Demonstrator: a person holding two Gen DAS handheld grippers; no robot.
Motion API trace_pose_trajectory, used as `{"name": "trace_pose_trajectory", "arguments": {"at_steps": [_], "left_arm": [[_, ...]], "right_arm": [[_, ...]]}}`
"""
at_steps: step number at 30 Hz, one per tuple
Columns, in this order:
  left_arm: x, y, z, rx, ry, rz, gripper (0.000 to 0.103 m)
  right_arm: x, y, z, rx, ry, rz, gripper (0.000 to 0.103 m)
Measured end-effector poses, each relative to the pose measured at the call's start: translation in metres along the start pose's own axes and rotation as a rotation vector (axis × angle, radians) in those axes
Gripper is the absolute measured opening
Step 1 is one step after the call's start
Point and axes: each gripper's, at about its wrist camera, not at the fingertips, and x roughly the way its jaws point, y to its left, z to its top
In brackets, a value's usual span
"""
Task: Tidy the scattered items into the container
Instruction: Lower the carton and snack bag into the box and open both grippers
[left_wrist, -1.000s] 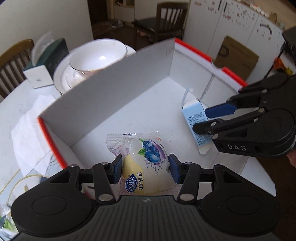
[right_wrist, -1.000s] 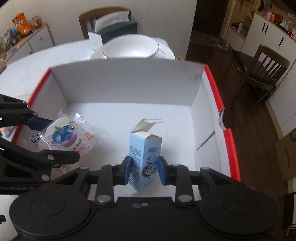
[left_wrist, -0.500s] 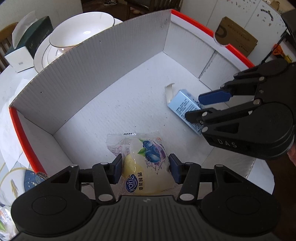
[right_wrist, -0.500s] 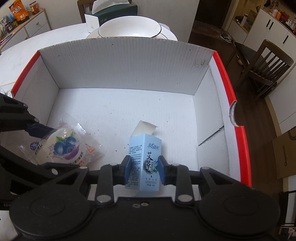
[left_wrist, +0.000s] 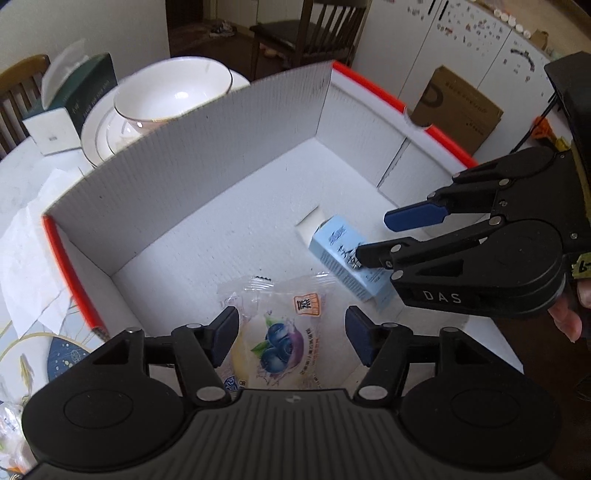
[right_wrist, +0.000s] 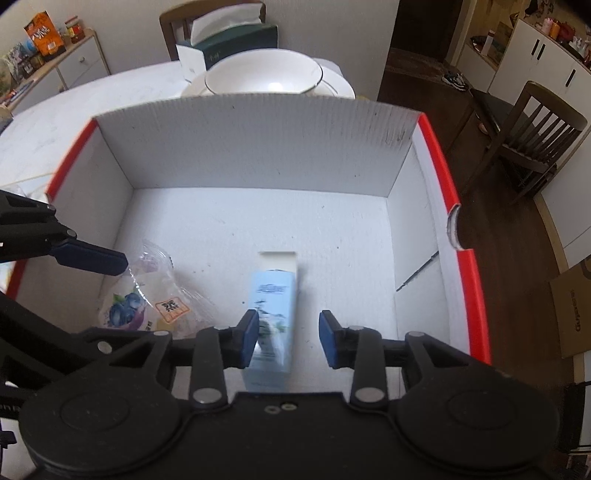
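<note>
**Both items lie inside the box, both grippers letting go**

A round white table (right_wrist: 92, 107) carries a big white cardboard box (right_wrist: 258, 147) with red edges. Behind the far wall of the box stands a white bowl (right_wrist: 264, 74) on a plate, and a dark green tissue box (left_wrist: 70, 103) is to the left of it.

The left gripper (left_wrist: 291, 338) is above the near left part of the box floor. Its jaws are opening, and the snack packet (left_wrist: 275, 336) with the blueberry picture lies flat on the floor between the fingers. The pads stand clear of it on both sides.

The right gripper (right_wrist: 289, 338) is above the near middle of the box. Its jaws are opening too. The small light blue carton (right_wrist: 271, 317) lies between them with its open flap toward the far wall; it looks blurred. There is a clear gap at the right pad, and the carton is just beside the left one; I cannot tell if they touch.
</note>
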Motion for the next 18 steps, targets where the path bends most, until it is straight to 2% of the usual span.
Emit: {"name": "trace_pose_trajectory", "arguments": {"at_steps": [10,13,18], "left_arm": [[-0.048,0.001,-0.018,-0.057,-0.147,0.012,0.062],[-0.066,0.004,-0.027,-0.084,-0.186,0.015,0.063],[-0.097,0.009,-0.049,-0.112,-0.266,0.034,0.063]], "right_arm": [[-0.043,0.010,-0.003,-0.008,-0.081,0.070,0.037],[-0.059,0.017,-0.004,-0.013,-0.118,0.083,0.050],[-0.079,0.036,-0.003,-0.028,-0.164,0.109,0.053]]}}
